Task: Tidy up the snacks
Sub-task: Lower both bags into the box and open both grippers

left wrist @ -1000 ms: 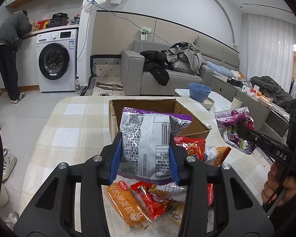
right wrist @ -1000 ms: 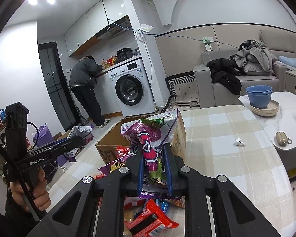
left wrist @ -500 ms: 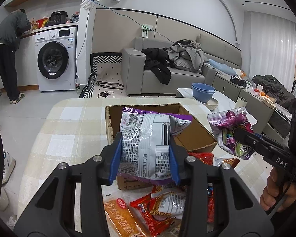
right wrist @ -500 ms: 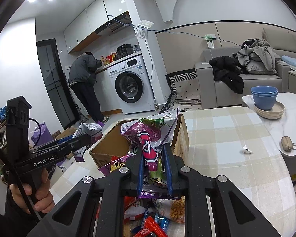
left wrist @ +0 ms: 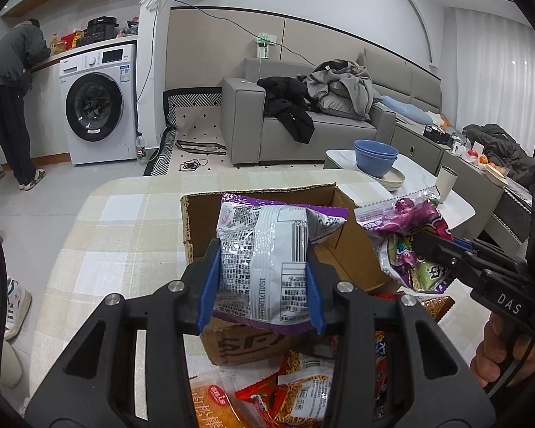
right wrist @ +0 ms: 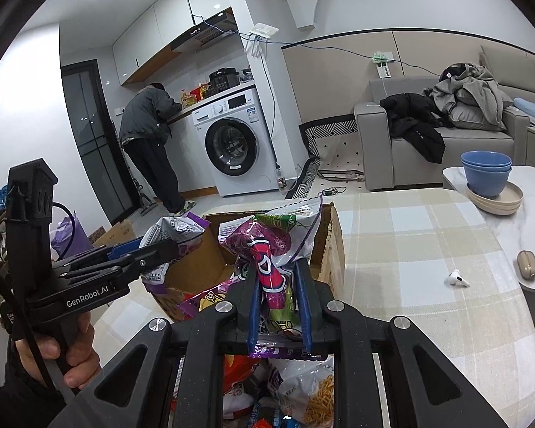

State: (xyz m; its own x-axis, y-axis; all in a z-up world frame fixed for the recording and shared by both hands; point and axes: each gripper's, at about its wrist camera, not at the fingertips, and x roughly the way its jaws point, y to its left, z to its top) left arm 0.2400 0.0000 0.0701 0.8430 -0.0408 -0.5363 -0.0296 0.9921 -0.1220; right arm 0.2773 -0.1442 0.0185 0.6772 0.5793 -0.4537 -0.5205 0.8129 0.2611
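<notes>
Glossy foil packet [left wrist: 264, 267], matt cardboard box [left wrist: 353, 249]

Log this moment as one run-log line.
left gripper: shut on silver bag | right gripper: shut on purple bag | both at box | stage: carrying to box

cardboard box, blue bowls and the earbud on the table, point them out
cardboard box [left wrist: 353, 249], left wrist view, inner right wall
blue bowls [right wrist: 485, 174], right wrist view, side of the bottom bowl
earbud [right wrist: 456, 280], right wrist view, its white body
</notes>
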